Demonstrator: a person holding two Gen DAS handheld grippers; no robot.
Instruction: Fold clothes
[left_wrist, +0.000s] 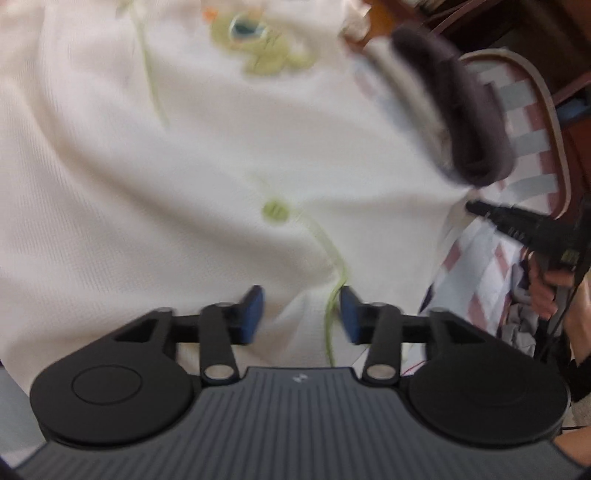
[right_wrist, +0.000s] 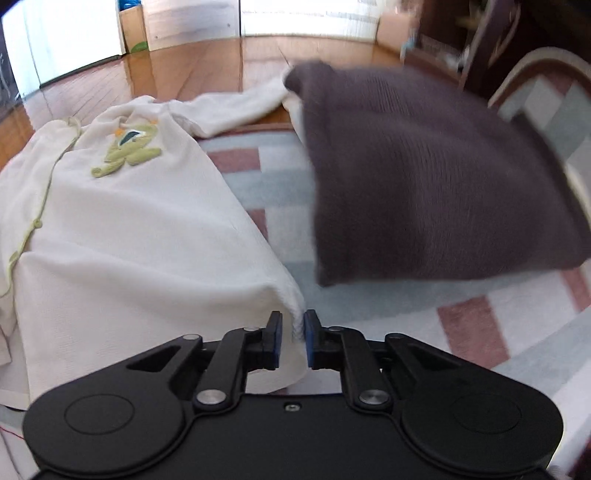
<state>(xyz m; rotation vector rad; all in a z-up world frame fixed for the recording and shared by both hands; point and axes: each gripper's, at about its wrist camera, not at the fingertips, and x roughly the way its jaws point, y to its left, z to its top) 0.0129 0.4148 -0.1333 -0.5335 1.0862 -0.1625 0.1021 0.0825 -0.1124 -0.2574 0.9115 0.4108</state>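
Observation:
A cream knit baby garment (left_wrist: 155, 155) with a green frog patch (left_wrist: 266, 48) and green trim lies spread on a checked rug; it also shows in the right wrist view (right_wrist: 140, 229). My left gripper (left_wrist: 302, 314) hovers over its lower edge, jaws open, the green trim running under the gap. My right gripper (right_wrist: 293, 339) stands at the garment's near right corner, its blue pads a narrow gap apart with the cloth's corner between them, not visibly pinched. From the left wrist view, the right gripper (left_wrist: 480, 210) is at the garment's right edge, held by a hand (left_wrist: 546, 291).
A folded dark brown knit garment (right_wrist: 424, 184) lies to the right on the pink, grey and white checked rug (right_wrist: 369, 306); it is blurred in the left wrist view (left_wrist: 454, 110). Wooden floor (right_wrist: 184, 74) lies beyond, with a cardboard box (right_wrist: 135, 29) and dark furniture (right_wrist: 491, 37).

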